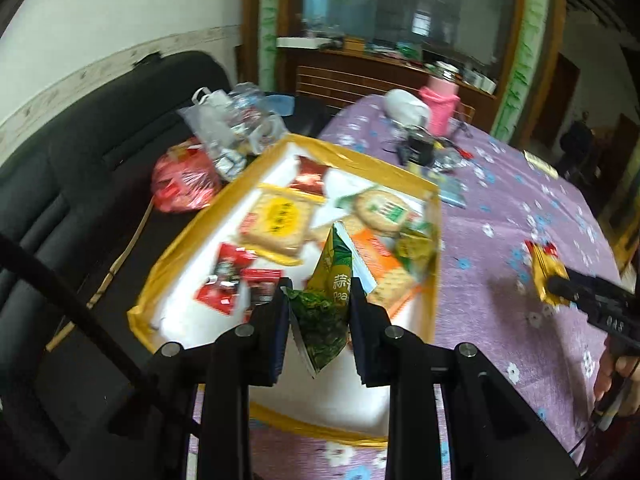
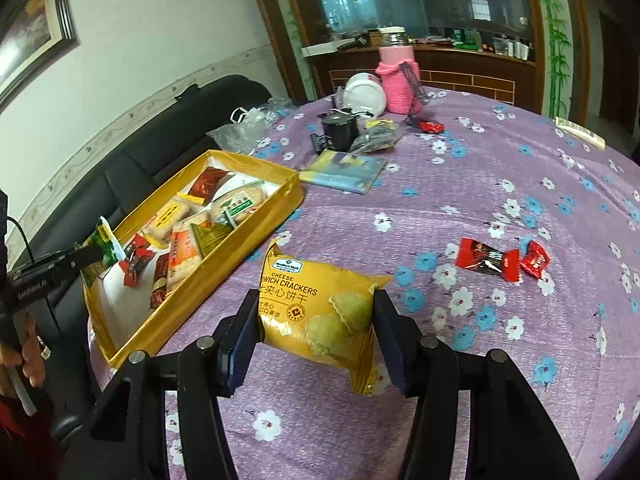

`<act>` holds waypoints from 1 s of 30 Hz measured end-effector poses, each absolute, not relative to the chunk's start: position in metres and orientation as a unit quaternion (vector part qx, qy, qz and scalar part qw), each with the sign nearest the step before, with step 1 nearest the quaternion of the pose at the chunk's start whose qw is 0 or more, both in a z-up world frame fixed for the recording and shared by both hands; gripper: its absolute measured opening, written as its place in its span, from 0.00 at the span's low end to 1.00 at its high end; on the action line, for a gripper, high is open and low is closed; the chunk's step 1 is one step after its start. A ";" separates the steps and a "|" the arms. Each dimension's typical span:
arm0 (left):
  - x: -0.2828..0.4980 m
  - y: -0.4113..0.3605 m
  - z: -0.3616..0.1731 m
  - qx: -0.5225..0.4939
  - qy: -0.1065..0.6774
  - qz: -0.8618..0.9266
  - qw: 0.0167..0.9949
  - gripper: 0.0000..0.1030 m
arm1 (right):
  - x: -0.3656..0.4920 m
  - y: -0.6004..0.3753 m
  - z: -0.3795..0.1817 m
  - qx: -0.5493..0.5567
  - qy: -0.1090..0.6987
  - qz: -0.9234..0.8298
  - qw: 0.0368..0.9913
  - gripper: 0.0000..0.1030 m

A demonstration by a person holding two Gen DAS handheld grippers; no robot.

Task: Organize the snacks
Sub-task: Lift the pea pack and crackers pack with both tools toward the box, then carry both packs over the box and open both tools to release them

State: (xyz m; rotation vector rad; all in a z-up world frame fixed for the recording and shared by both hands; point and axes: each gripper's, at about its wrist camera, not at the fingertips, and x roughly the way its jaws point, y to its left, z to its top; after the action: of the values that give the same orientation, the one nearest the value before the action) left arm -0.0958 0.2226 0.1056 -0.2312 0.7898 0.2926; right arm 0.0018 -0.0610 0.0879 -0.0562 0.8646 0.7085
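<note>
Left tool [image 1: 319,308] clamped on a green pea packet [image 1: 326,300], held above the near end of the yellow box [image 1: 178,240] of snacks. Right tool [image 2: 316,320] clamped on a yellow cracker pack [image 2: 320,304], raised over the purple surface [image 2: 480,184] just right of the box. Two red candies [image 2: 500,260] lie loose further right
</note>
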 end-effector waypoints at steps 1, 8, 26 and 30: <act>-0.097 0.228 0.105 -0.116 0.382 0.147 0.905 0.28 | -0.001 -0.058 0.089 -0.030 0.411 0.340 0.845 0.53; -0.106 0.259 0.103 -0.159 0.379 0.154 0.898 0.28 | -0.022 -0.027 0.091 -0.044 0.409 0.382 0.828 0.53; -0.102 0.315 0.059 -0.217 0.394 0.166 0.878 0.28 | -0.070 0.075 0.086 -0.096 0.409 0.479 0.771 0.53; -0.102 0.319 0.053 -0.224 0.396 0.165 0.875 0.28 | -0.079 0.094 0.081 -0.115 0.408 0.489 0.762 0.53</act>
State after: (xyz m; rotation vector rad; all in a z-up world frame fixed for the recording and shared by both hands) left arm -0.1022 0.3195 0.0535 -0.4669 0.8265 0.3448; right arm -0.0789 0.0935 0.0809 -0.2506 0.8882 1.0636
